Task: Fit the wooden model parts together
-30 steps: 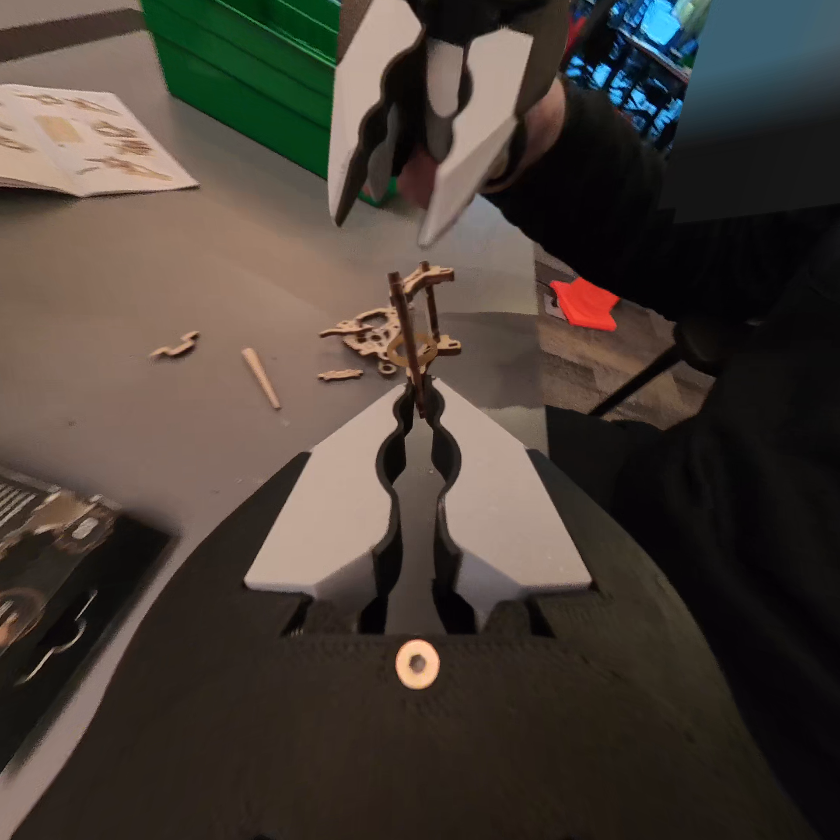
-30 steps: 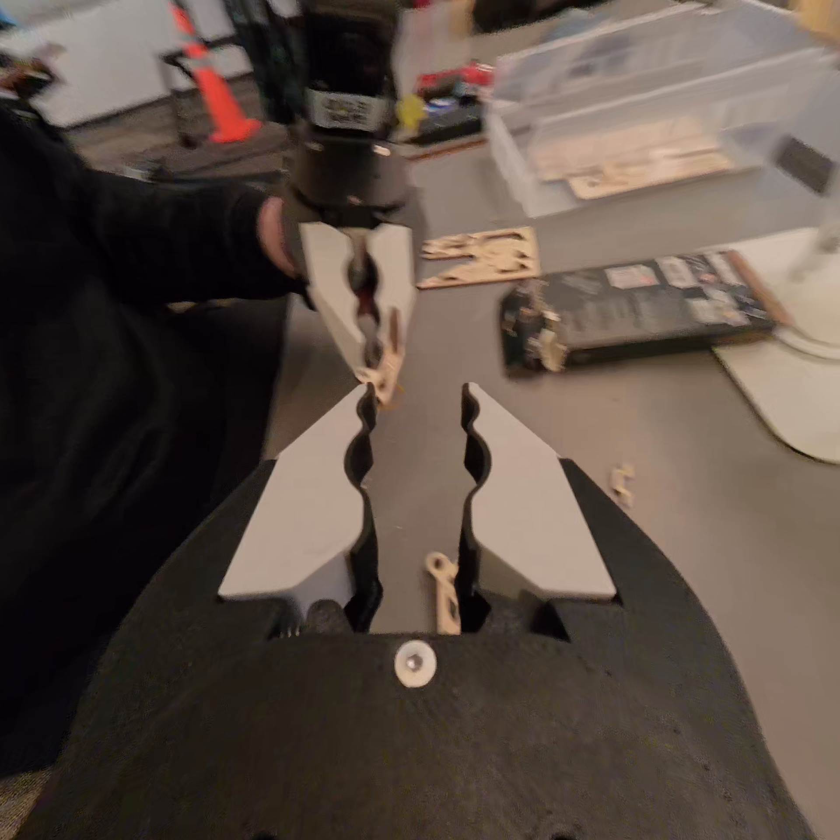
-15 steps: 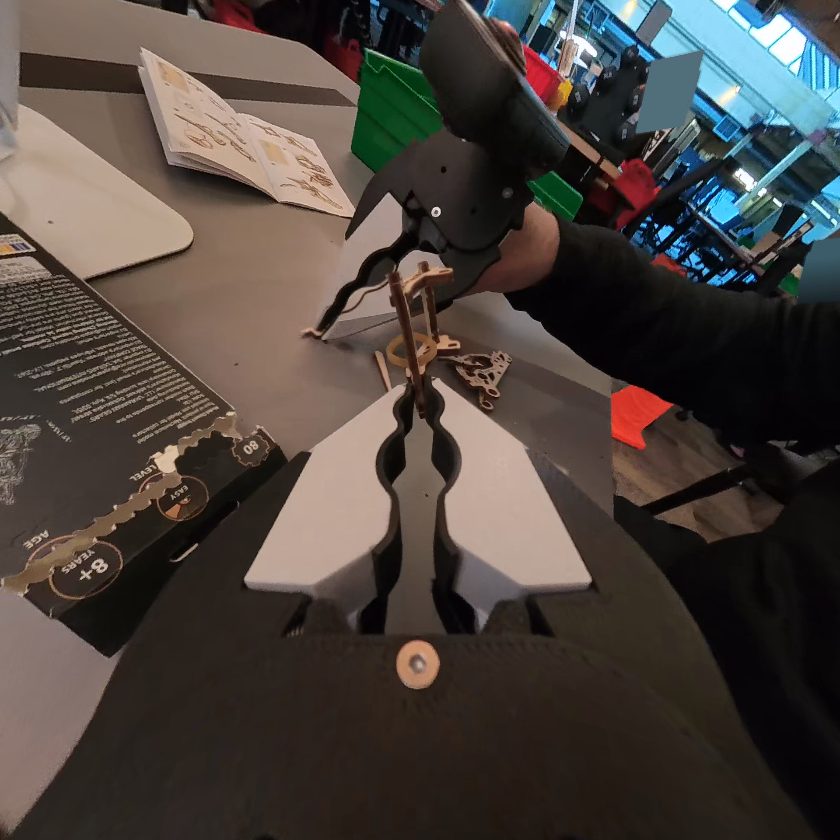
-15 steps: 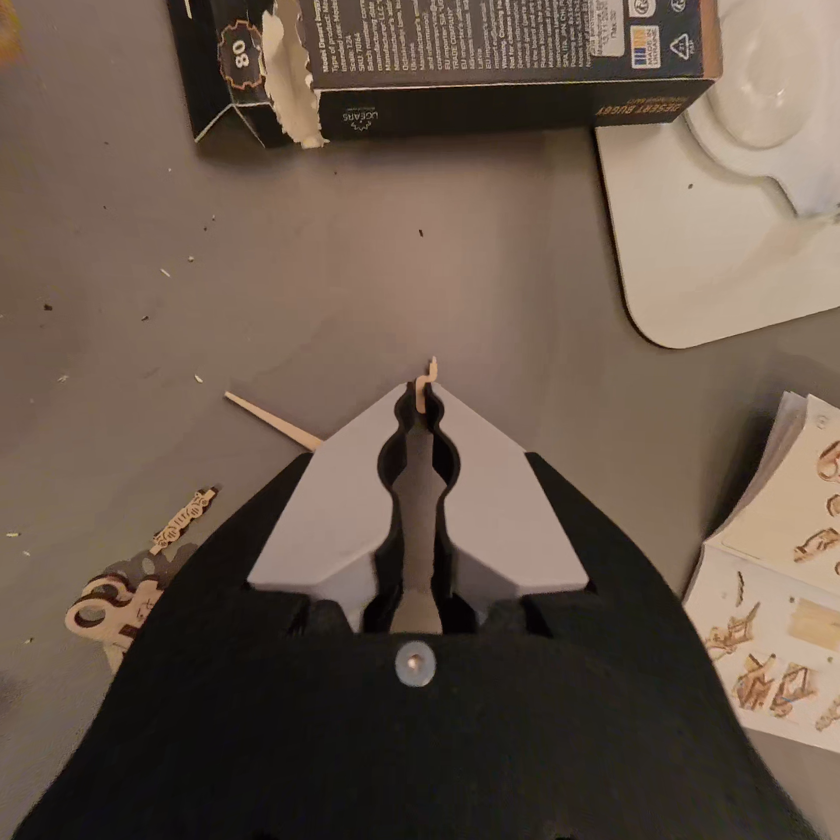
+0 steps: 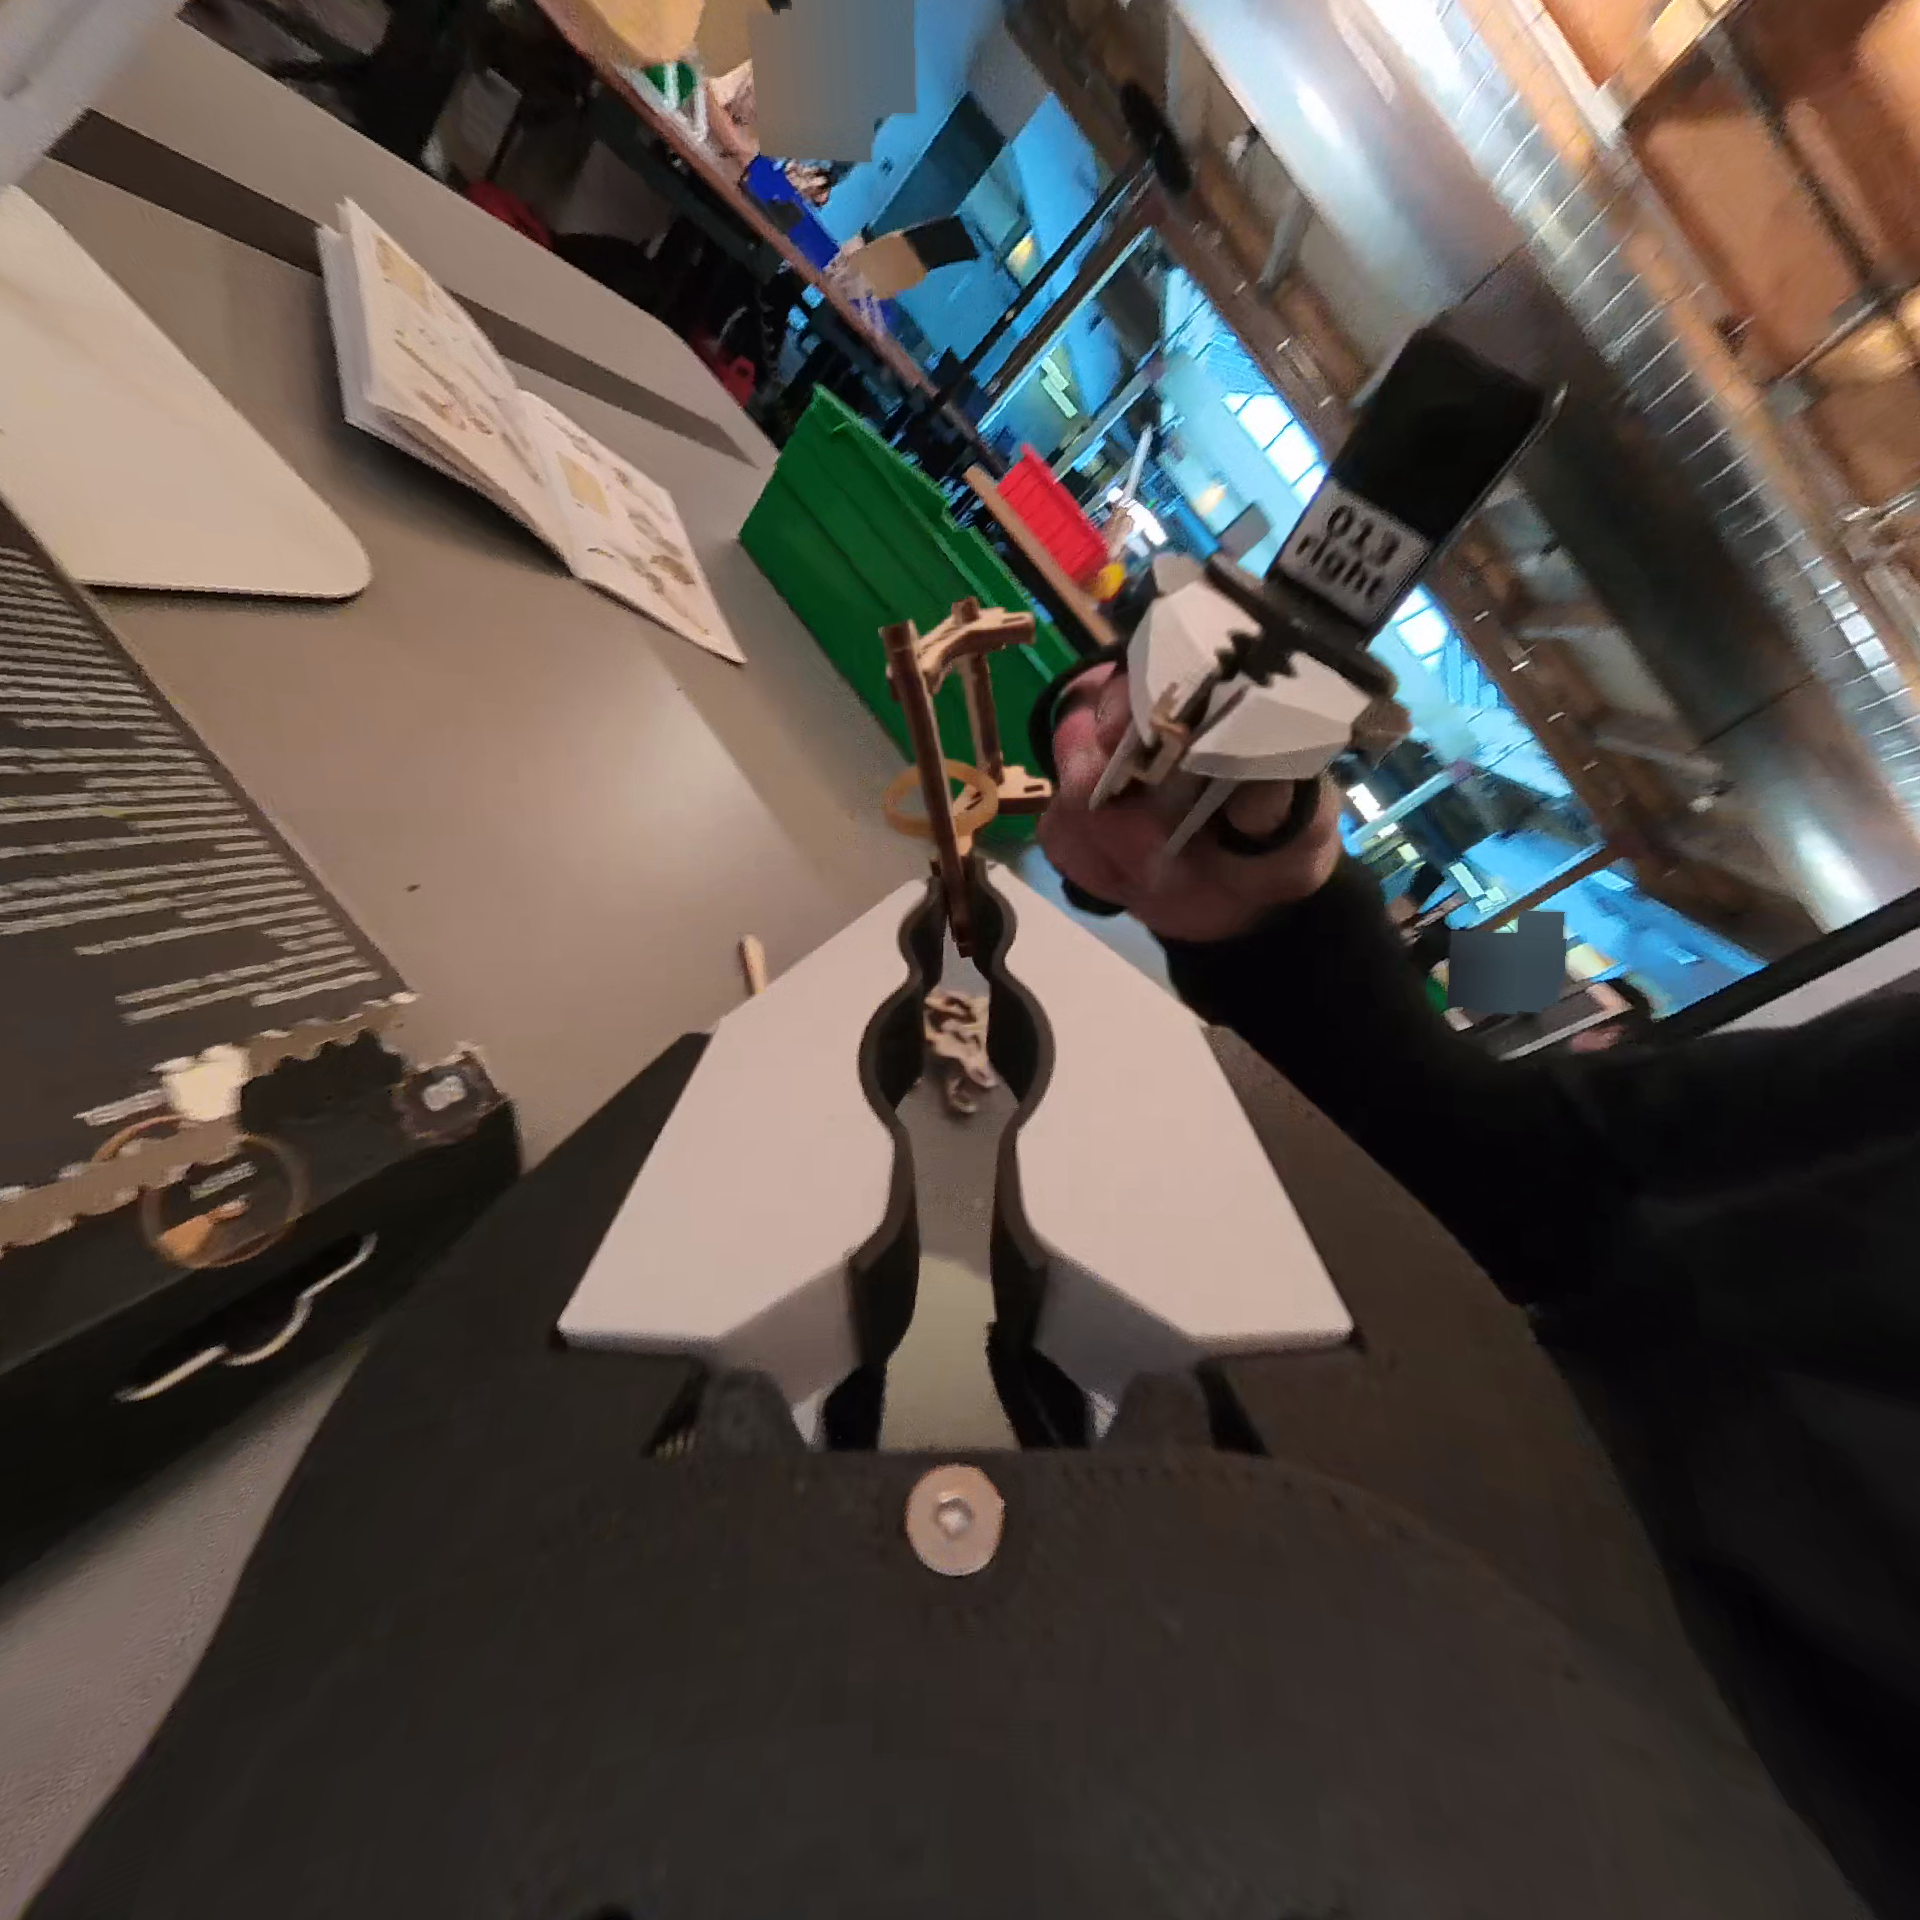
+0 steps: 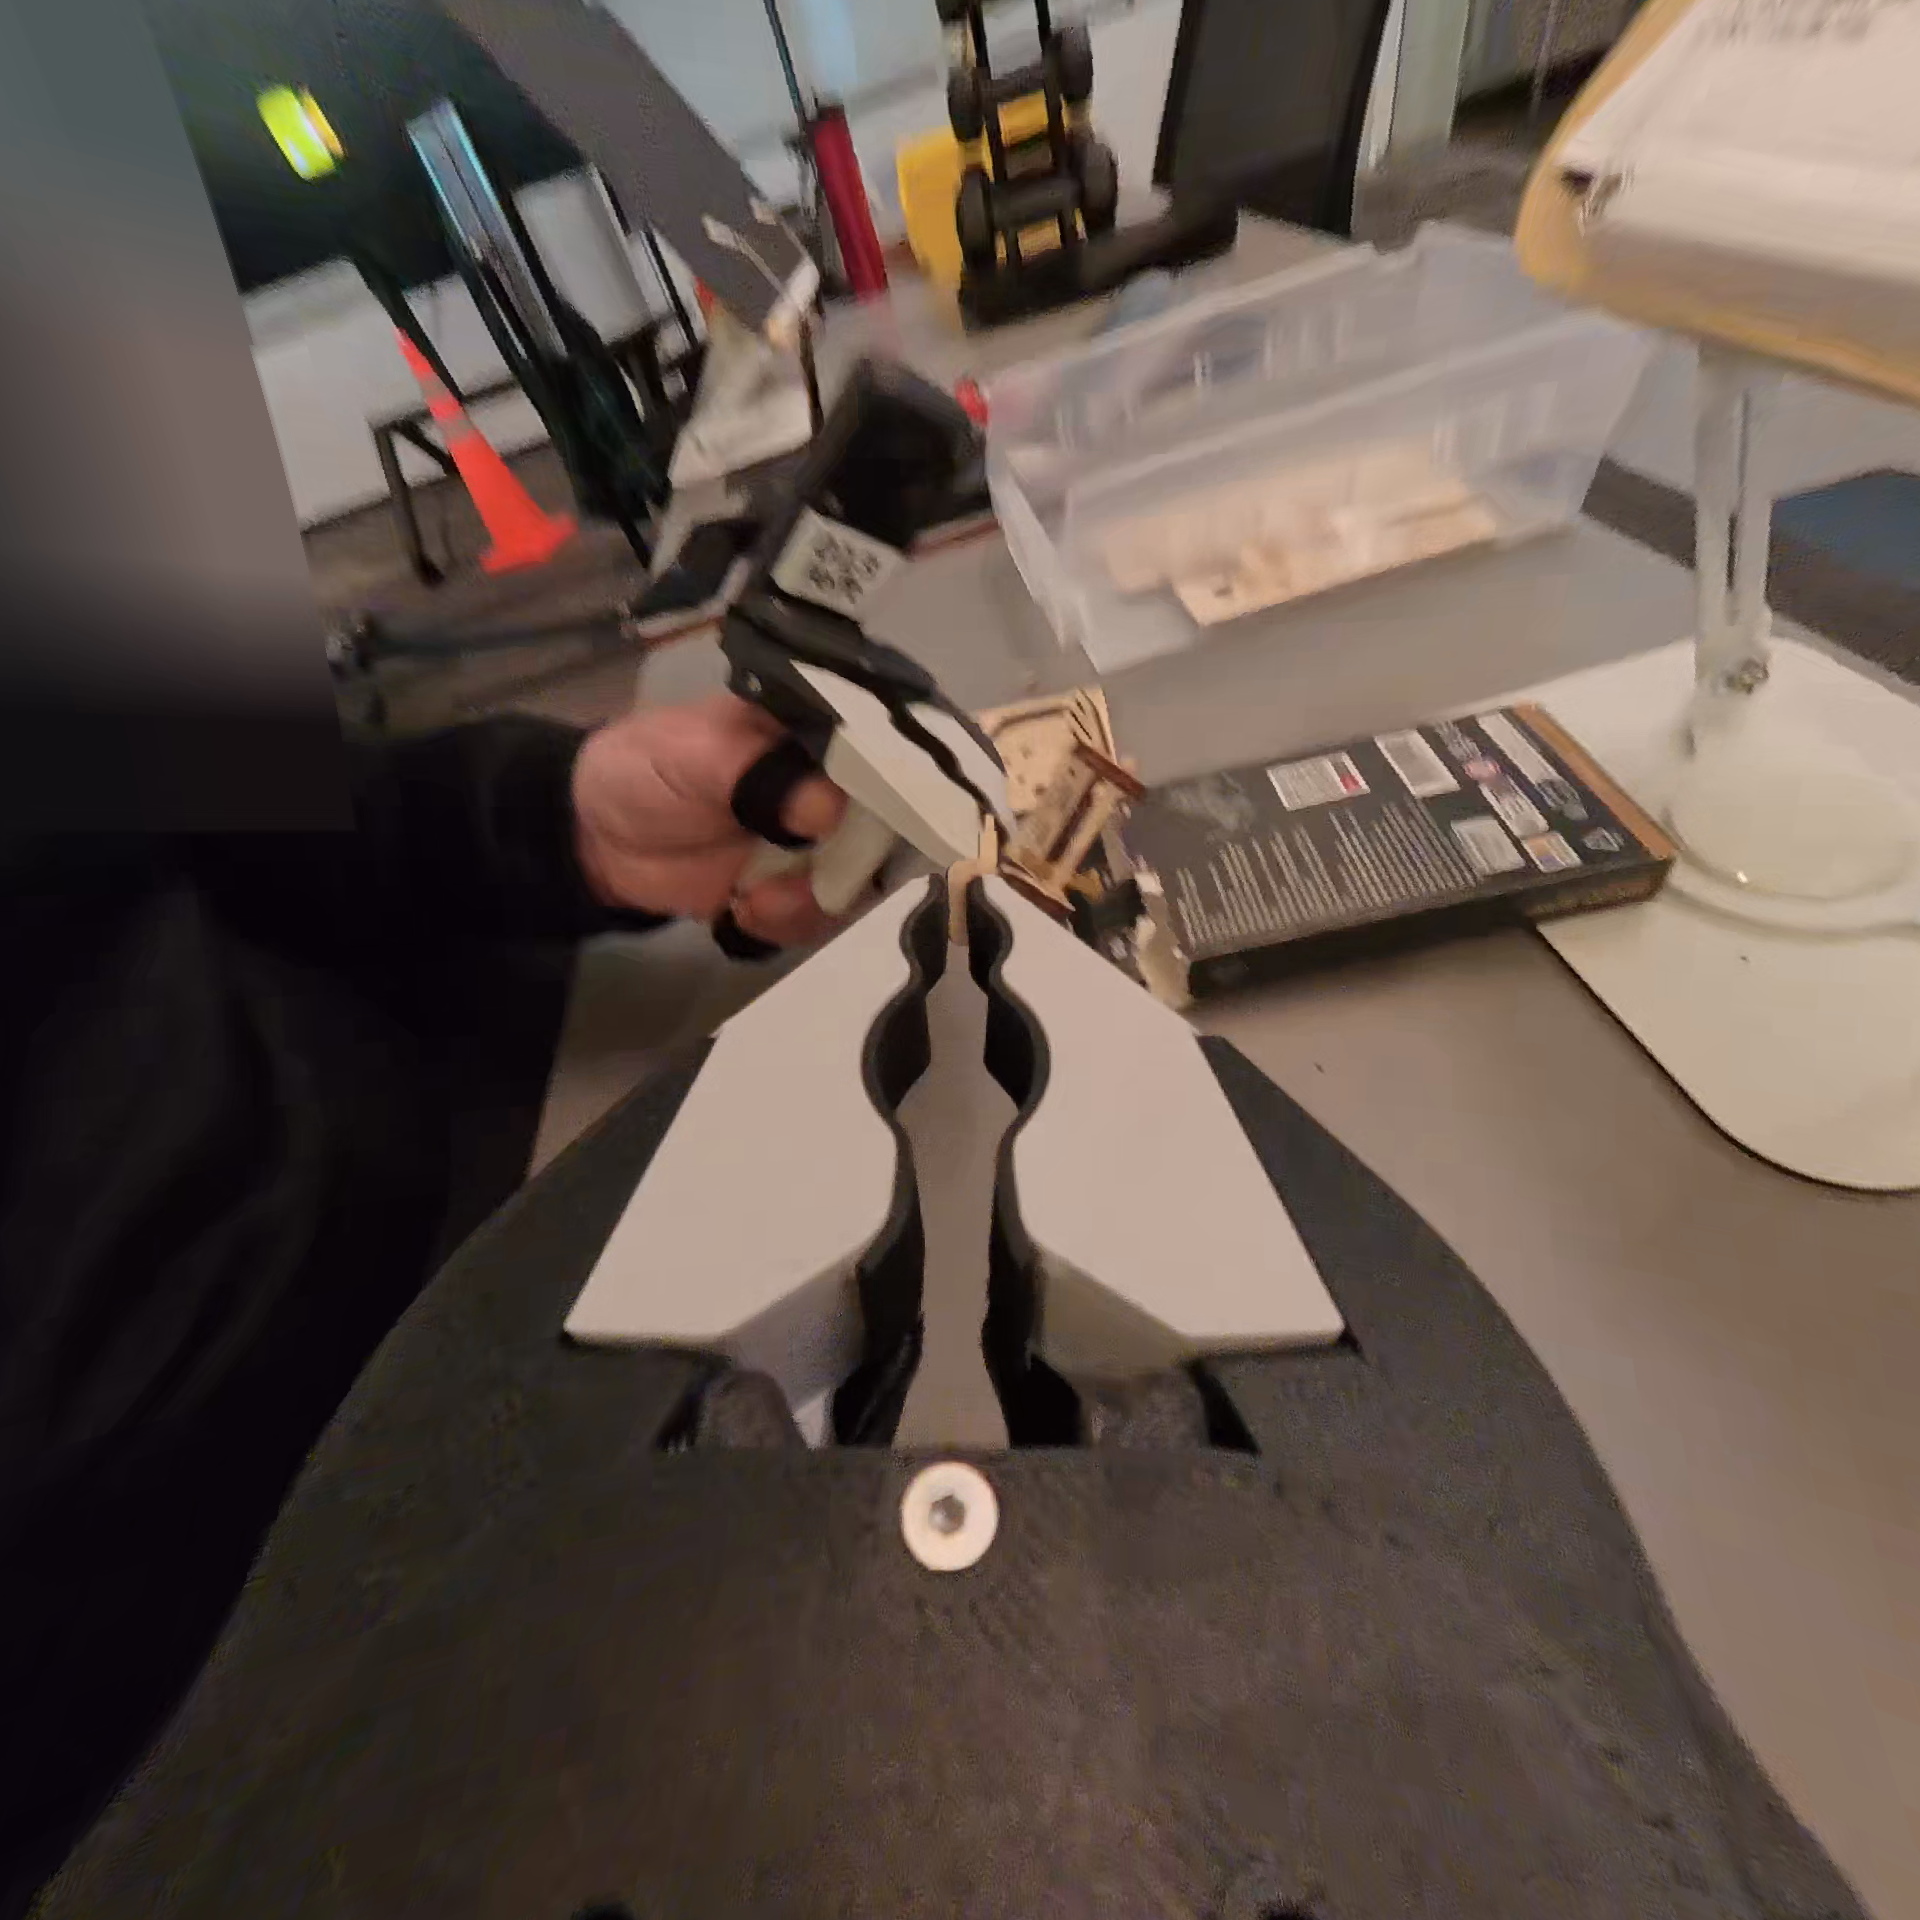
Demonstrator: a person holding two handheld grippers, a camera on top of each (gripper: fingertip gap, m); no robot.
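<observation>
My left gripper (image 5: 958, 896) is shut on the lower end of a partly built wooden model frame (image 5: 948, 727), which it holds upright above the grey table (image 5: 540, 790). My right gripper (image 6: 956, 896) is shut on a small flat wooden piece (image 6: 958, 906) and holds it in the air. In the left wrist view the right gripper (image 5: 1127, 769) is just right of the frame with that piece (image 5: 1153, 743) at its tips. In the right wrist view the left gripper (image 6: 987, 831) and the frame (image 6: 1086, 795) sit just beyond my right fingertips, almost touching.
A black kit box (image 5: 156, 935) lies at the left, also in the right wrist view (image 6: 1403, 831). An open booklet (image 5: 520, 457), a white lamp base (image 6: 1766, 935), a green bin (image 5: 883, 561) and a clear plastic bin (image 6: 1299, 499) ring the table. Loose wooden parts (image 5: 956, 1039) and a stick (image 5: 750, 961) lie below.
The right gripper, open a second ago, shut on a small wooden piece on the table and lifted it beside the frame. The left gripper kept its hold and tilted.
</observation>
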